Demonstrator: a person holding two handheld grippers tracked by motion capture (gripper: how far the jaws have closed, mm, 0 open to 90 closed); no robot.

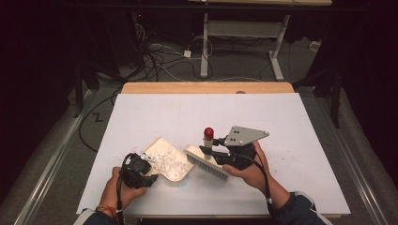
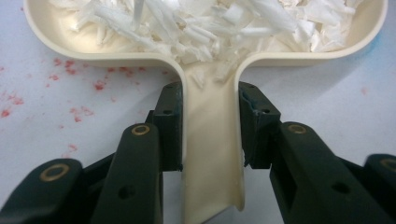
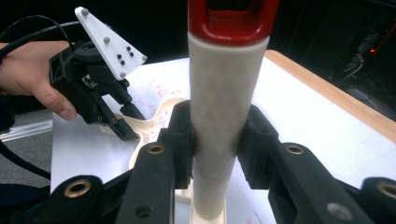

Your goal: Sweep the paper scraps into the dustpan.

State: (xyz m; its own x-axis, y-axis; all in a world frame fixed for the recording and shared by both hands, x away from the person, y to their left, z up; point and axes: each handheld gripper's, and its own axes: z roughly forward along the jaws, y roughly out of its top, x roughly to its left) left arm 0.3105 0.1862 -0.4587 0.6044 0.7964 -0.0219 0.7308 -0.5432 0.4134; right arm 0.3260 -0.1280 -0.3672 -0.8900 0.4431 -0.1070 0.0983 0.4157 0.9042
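Fingers [image 2: 170, 126] on cream dustpan [image 2: 212, 140] (shred-filled)

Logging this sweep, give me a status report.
Left gripper shut on dustpan handle. Right gripper shut on brush handle. White shreds in pan. Nothing in the way.
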